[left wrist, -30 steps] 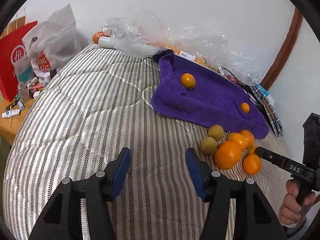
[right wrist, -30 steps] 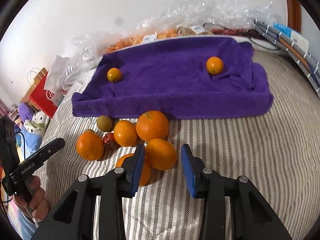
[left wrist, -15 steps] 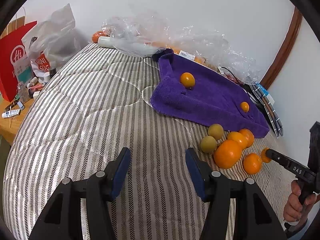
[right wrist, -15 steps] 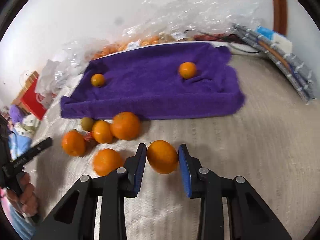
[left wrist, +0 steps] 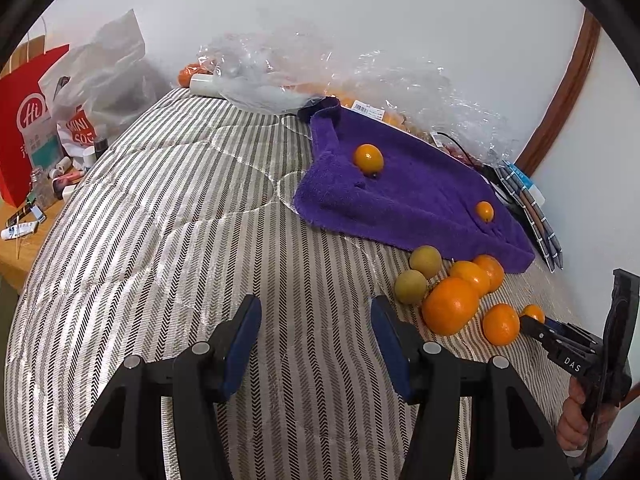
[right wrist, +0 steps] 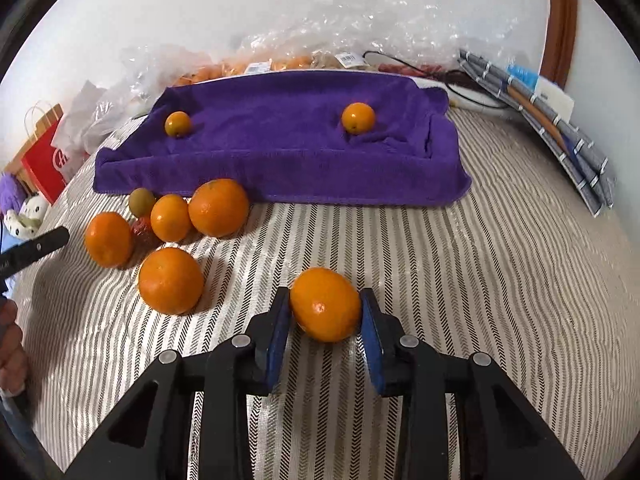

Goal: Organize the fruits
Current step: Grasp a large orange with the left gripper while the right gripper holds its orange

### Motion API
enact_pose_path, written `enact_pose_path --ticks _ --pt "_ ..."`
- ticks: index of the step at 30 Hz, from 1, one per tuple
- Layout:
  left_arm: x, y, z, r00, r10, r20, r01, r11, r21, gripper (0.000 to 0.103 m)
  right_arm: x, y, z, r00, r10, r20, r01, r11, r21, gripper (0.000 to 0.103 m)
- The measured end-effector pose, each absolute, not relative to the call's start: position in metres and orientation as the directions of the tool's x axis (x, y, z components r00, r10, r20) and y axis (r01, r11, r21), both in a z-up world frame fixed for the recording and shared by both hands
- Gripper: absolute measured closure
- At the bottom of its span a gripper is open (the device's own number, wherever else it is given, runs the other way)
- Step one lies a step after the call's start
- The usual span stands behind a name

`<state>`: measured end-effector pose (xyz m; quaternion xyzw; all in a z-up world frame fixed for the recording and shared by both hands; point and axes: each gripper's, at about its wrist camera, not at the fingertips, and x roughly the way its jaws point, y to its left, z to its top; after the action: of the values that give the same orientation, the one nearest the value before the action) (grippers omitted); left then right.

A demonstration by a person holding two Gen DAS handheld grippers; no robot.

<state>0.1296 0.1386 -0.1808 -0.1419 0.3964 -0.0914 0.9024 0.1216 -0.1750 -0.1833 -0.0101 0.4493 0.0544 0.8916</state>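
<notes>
My right gripper (right wrist: pixel 325 322) is shut on an orange (right wrist: pixel 325 305) and holds it over the striped bed cover, in front of the purple towel (right wrist: pixel 280 152). Two small oranges (right wrist: pixel 358 118) (right wrist: pixel 177 124) lie on the towel. A cluster of oranges (right wrist: pixel 218 207), a green-brown fruit (right wrist: pixel 141 201) and a small red fruit (right wrist: pixel 143 231) lies left of the held orange. My left gripper (left wrist: pixel 316 332) is open and empty over the cover, left of the same cluster (left wrist: pixel 450 306). The right gripper's tip with the orange (left wrist: pixel 532 314) shows at the right in the left wrist view.
Clear plastic bags (right wrist: pixel 320 32) with more oranges lie behind the towel against the wall. Striped notebooks (right wrist: pixel 560 128) lie at the right edge. A red paper bag (left wrist: pixel 28 120) and small bottles stand on a wooden table left of the bed.
My right gripper closed on one orange from the cluster and pulled it back and to the right, away from the other fruit. The left gripper stayed nearly still.
</notes>
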Motion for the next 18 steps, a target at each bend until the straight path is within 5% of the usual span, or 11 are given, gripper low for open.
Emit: enact_pose_path --ticks 7,12,18 --pt "0.117 0.112 -0.169 0.629 -0.368 -0.685 0.137 0.920 -0.368 0.048 0.107 -0.193 -0.176 0.639 0.037 -0.768 -0.091 0.995 -0.028 0.069" --pt "0.120 0.070 -0.164 0.630 -0.345 -0.696 0.206 0.938 -0.279 0.048 0.110 -0.211 -0.182 0.629 0.063 -0.774 -0.060 0.998 0.033 0.069" --pt "0.134 0.057 -0.179 0.604 -0.360 -0.711 0.165 0.929 -0.331 0.048 0.109 -0.217 -0.181 0.634 0.107 -0.766 -0.057 0.994 0.092 0.069"
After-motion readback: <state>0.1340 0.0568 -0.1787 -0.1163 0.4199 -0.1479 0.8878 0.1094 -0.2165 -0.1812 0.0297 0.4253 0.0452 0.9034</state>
